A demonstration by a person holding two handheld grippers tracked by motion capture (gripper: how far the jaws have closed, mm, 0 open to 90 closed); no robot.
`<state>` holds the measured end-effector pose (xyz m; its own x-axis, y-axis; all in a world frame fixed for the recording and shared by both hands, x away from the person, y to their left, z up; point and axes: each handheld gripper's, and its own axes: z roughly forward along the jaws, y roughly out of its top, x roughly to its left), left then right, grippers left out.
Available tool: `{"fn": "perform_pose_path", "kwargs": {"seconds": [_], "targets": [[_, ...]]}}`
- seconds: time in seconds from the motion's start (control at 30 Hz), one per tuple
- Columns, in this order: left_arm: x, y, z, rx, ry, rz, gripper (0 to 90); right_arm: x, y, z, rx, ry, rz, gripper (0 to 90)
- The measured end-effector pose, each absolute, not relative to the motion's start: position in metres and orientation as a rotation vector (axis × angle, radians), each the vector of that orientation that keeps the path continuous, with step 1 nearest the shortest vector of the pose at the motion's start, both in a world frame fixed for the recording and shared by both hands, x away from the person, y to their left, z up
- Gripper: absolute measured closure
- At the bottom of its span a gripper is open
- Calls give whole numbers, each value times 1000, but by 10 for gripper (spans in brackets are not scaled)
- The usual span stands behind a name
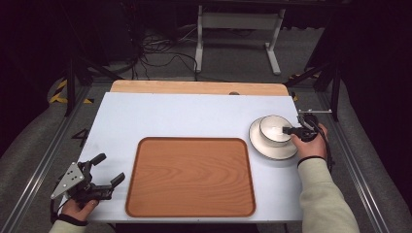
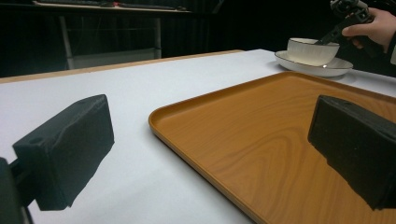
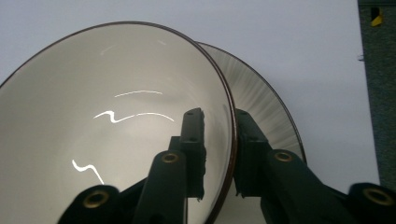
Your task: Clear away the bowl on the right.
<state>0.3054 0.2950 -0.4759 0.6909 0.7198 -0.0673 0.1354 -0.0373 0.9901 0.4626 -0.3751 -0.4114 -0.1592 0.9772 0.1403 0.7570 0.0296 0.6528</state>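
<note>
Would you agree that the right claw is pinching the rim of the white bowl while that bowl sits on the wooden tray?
Not quite: the right claw does pinch the bowl rim, one jaw inside and one outside, but the bowl sits on a white plate right of the wooden tray, as the high view shows.

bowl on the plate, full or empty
Empty: the bowl shows a bare white inside, with the right hand-held gripper straddling its rim.
</note>
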Motion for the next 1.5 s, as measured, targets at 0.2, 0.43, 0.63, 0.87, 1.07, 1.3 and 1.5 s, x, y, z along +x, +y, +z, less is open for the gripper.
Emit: {"fn": "perform_pose_path", "kwargs": {"seconds": [0.2,0.43,0.63,0.87,1.07,1.3,1.5], "targets": [[305,295,-476,1565,723,543,8,462,-375,-411,1782,1954,868,826],[305,295,-476,1565,723,543,8,462,-374,-410,1812,1939,863,828],[305,295,-476,1566,723,543,8,462,-375,-409,1859,1917,865,829],[305,295,-476,1565,724,542,8,460,-375,-403,1901,1889,889,822],[305,295,-476,1565,725,542,8,459,-369,-392,1895,1916,887,815],[305,295,-476,1565,724,542,8,455,-366,-375,1893,1915,903,814],[305,295,-476,1567,725,541,8,451,-365,-363,1903,1908,912,813]]}}
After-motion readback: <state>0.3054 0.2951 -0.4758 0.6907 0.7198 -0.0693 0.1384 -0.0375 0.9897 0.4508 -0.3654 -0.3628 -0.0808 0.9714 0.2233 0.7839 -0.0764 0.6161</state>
